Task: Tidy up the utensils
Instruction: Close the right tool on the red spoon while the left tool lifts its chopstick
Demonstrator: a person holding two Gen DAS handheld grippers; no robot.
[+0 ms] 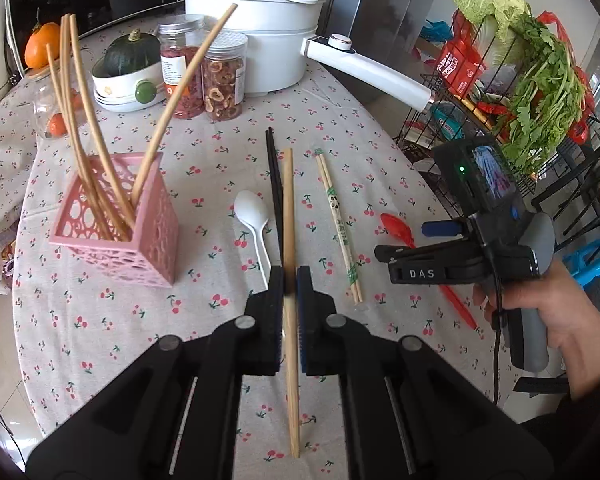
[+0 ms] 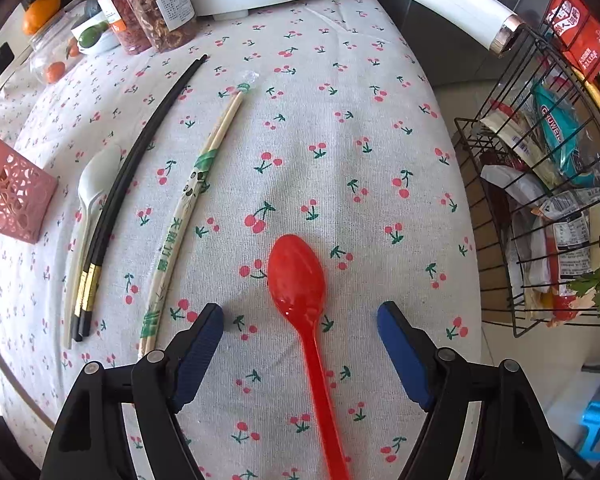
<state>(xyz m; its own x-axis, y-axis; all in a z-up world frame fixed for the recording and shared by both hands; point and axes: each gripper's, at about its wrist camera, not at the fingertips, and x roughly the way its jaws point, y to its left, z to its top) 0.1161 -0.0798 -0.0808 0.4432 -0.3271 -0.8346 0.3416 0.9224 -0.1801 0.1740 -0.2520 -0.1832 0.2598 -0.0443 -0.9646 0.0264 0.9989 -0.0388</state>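
Observation:
My left gripper (image 1: pixel 290 276) is shut on a long wooden chopstick (image 1: pixel 288 216) and holds it above the cherry-print tablecloth. A pink lattice holder (image 1: pixel 116 232) to the left holds several wooden chopsticks. On the cloth lie a white spoon (image 1: pixel 254 216), black chopsticks (image 1: pixel 274 184), wrapped bamboo chopsticks (image 1: pixel 338 224) and a red spoon (image 2: pixel 298 280). My right gripper (image 2: pixel 300 320) is open, its jaws on either side of the red spoon's neck, just above the cloth. It also shows in the left wrist view (image 1: pixel 384 254).
At the table's back stand a white pot (image 1: pixel 256 40) with a long handle, two jars (image 1: pixel 204 72), a bowl with a squash (image 1: pixel 128 76) and an orange fruit (image 1: pixel 42 44). A black wire rack (image 2: pixel 540 216) of packets and greens stands off the right edge.

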